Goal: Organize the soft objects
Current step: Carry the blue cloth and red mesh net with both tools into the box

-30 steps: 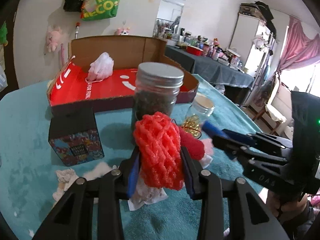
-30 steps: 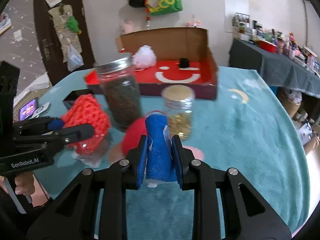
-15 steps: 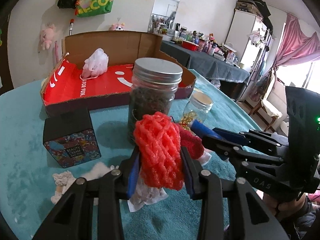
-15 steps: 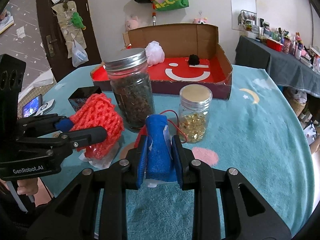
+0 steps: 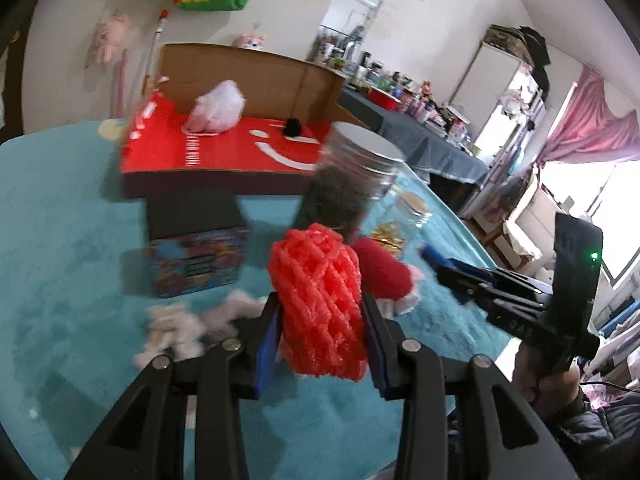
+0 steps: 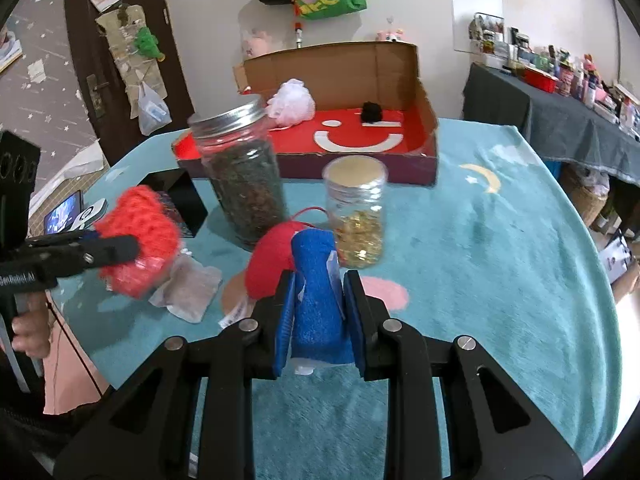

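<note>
Left wrist view shows the left gripper (image 5: 320, 316) clenched on a red foam net sleeve (image 5: 318, 304), its pads pressing both flanks so the sleeve stands up between them with its long axis roughly along the fingers. Ahead of it and up-frame lies the open cardboard box (image 5: 224, 160) with a red smiley floor, where a white mesh pouf (image 5: 218, 110) and a small black pompom (image 5: 293, 127) already sit. Between this gripper and the box stand a small patterned black box (image 5: 196, 252) and a tall lidded jar of dark contents (image 5: 348, 188), so the straight line to the box is partly blocked; I judge the sleeve has to travel above them or pass to one side.

Right wrist view has the right gripper (image 6: 318, 312) grasping a blue foam piece (image 6: 316, 296), upright between the pads, with a red plush item (image 6: 268, 264) lying on the teal cloth (image 6: 500, 280) just behind it. A short jar of gold bits (image 6: 358, 216) stands directly between this gripper and the box's near wall.

Both held things are off the cloth and well short of the box; neither hand looks clearly nearer to it. White scraps (image 5: 176, 328) stay loose on the cloth near the left gripper.
</note>
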Demonstrator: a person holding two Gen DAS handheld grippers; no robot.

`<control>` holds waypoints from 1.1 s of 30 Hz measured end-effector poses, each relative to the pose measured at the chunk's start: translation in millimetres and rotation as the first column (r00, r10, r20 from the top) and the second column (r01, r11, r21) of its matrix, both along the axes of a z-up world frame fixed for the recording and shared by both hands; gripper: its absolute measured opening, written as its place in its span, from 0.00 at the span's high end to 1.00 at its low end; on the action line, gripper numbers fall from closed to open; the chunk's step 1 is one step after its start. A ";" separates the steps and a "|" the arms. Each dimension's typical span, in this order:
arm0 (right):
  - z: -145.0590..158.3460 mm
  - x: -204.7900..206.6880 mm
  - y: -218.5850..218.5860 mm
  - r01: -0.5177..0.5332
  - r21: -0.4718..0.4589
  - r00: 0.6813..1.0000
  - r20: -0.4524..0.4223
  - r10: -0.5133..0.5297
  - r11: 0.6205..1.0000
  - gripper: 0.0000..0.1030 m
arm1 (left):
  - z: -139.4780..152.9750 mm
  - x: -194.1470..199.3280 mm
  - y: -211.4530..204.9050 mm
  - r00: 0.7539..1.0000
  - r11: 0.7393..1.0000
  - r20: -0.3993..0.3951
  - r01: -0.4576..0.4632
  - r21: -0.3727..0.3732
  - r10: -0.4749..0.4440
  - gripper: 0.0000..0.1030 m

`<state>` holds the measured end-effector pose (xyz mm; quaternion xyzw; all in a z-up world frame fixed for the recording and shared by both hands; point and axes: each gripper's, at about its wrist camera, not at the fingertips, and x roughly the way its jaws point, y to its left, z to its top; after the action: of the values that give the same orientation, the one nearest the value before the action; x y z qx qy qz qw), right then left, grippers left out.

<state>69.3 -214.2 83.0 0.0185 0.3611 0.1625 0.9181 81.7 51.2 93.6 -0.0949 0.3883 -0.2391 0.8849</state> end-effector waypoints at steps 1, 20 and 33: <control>-0.5 -0.2 -3.2 0.006 0.004 1.000 -0.004 -0.006 1.000 0.77 | 0.1 -0.7 6.6 1.000 1.000 -0.003 -0.012 -0.002 0.012 0.61; -10.5 15.5 -41.9 0.086 -0.006 0.995 -0.046 -0.086 0.996 0.77 | -13.1 24.6 95.9 0.981 0.971 -0.048 -0.178 0.161 0.188 0.61; -6.6 76.9 -63.5 -0.074 0.072 0.995 -0.064 0.079 0.995 0.77 | -7.4 67.4 94.1 0.989 0.956 0.136 0.013 0.294 -0.055 0.61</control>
<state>146.1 -277.7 76.4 0.0419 0.3863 0.2093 0.8973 149.1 145.3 86.2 0.0608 0.3567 -0.2004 0.9104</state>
